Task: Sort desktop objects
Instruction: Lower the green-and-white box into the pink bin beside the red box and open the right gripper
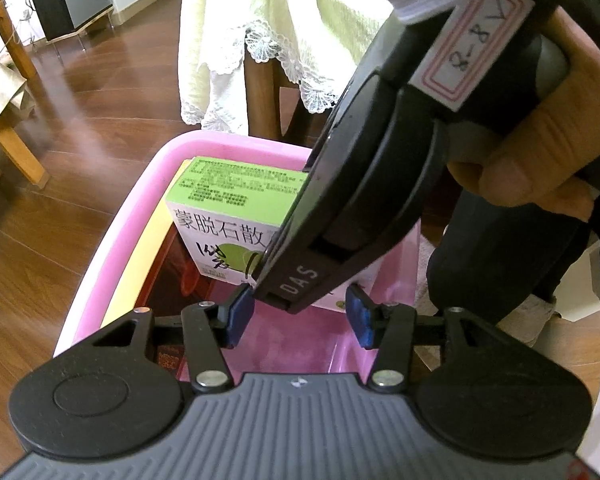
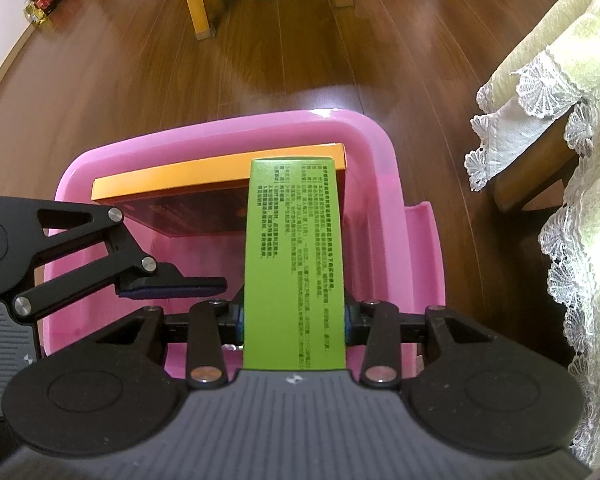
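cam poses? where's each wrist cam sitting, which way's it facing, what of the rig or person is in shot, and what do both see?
Left wrist: sits on the left gripper, looks down into the pink bin; shows its own open blue pads, the right gripper's body crossing in front, and a hand.
Right wrist: sits on the right gripper, looks down over the bin toward the wood floor; shows its fingers shut on the green box, plus a left-gripper finger at left.
Shared: bin, green box, orange-edged box, lace tablecloth.
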The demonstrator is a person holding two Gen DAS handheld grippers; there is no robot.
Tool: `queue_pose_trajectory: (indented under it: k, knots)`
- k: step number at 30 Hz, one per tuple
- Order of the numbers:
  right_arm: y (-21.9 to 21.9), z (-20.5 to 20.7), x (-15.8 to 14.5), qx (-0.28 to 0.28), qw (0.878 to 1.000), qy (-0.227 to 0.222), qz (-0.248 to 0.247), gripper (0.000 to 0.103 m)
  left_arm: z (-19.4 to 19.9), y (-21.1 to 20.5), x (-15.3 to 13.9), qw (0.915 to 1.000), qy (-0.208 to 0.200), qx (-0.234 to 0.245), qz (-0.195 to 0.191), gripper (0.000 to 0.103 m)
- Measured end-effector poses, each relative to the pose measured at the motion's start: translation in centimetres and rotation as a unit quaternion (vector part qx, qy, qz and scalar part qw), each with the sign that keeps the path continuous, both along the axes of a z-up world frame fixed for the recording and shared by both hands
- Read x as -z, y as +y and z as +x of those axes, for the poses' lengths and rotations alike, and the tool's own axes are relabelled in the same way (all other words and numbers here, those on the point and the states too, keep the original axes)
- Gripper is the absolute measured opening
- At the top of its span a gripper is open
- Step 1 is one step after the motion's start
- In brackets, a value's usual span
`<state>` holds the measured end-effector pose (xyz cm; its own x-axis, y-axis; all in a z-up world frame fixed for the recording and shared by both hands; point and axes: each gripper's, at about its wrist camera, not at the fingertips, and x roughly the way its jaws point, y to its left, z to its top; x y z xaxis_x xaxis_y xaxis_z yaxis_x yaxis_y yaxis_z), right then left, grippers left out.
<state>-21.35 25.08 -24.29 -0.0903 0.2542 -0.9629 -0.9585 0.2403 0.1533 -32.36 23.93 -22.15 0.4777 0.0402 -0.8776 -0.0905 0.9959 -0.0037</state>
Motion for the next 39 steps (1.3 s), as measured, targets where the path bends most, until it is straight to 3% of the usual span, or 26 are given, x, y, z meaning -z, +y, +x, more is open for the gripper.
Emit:
queue_pose_trajectory:
  k: [15, 35, 39]
  knots:
    - [0.0, -0.1, -0.1, -0.001, 1.0, 0.001, 0.0, 0.036, 0.6, 0.5, 1.0, 1.0, 0.004, -0.001, -0.006, 0.056]
    - [-0.7, -0.1, -1.1, 0.001, 1.0, 0.002, 0.014, 0.036, -0.2, -0.5, -0.3, 0.9999, 0.014, -0.004, 0.009, 0.058]
    - [-1.1, 0.0, -1.5, 0.002, 1.0, 0.004, 0.017, 0.042, -0.4, -0.9, -0.7, 0.9994, 0.025, -0.013, 0.019, 0.061]
